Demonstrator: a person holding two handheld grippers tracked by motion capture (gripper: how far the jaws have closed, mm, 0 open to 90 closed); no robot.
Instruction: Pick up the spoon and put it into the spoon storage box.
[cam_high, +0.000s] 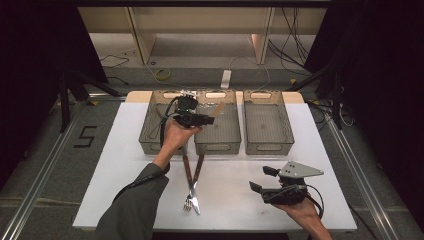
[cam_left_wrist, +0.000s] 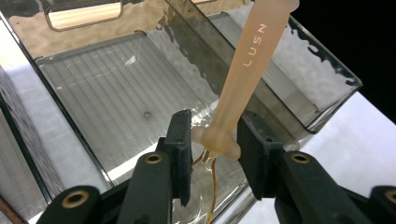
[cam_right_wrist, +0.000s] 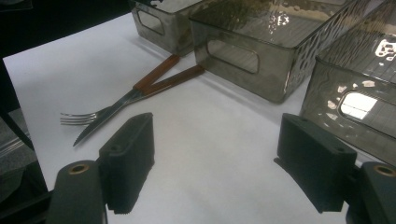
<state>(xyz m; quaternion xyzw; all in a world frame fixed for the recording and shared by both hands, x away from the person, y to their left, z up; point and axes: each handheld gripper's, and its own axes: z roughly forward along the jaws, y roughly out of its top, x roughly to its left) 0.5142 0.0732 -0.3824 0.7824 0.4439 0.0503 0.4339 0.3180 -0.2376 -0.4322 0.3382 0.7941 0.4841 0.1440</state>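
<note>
The left hand-held gripper (cam_high: 209, 118) is clamped and held high; the right hand-held gripper (cam_high: 261, 179) rests low, jaws apart.

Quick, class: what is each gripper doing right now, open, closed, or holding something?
Left gripper: closed on a pale pink utensil, over the middle bin.
Right gripper: open, holding nothing.

Grey floor (cam_high: 45, 150), black 5 (cam_high: 85, 136) taped; wooden shelving (cam_high: 200, 30), dark curtains (cam_high: 30, 60).
</note>
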